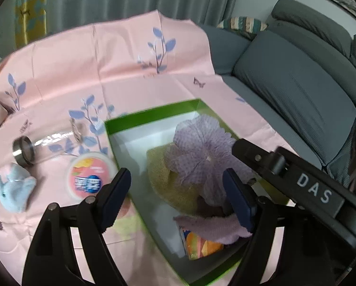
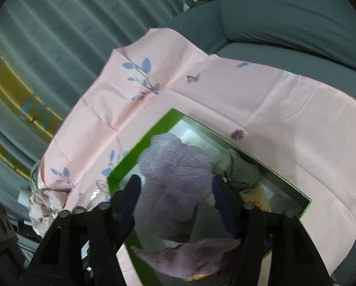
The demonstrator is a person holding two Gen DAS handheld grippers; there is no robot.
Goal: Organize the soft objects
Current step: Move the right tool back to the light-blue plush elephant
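Both grippers hang over the green box [image 1: 151, 114] with jaws spread and nothing pinched. Seen by its own camera, the left gripper [image 1: 178, 200] stands with its dark blue pads apart above the box's contents, and the right gripper [image 1: 247, 162] reaches in from the right beside it. In the right wrist view the right gripper [image 2: 174, 197] is likewise parted, the lilac cloth below it but not pressed by either pad.

The box sits on a pink tablecloth [image 1: 82, 71] printed with blue leaves. It has a white floor and holds several soft things: a lilac waffle-textured cloth [image 1: 197, 152], bunched and ruffled like a flower; a yellow-beige towel [image 1: 168, 186] under it; a second, smoother lilac towel [image 1: 211, 226] lying nearer the camera; and a colourful orange-and-yellow item [image 1: 201, 245] tucked beneath that, too hidden to identify. The right wrist view also shows one grey-green bundle [image 2: 240, 169] against the box's far wall.

Outside the box, to its left, lie one small light-blue plush toy [image 1: 13, 188], one round pink-lidded tub [image 1: 89, 174] just beside the box, and one clear glass jar [image 1: 35, 150] on its side with a metal rim. A grey sofa [image 1: 297, 83] stands behind
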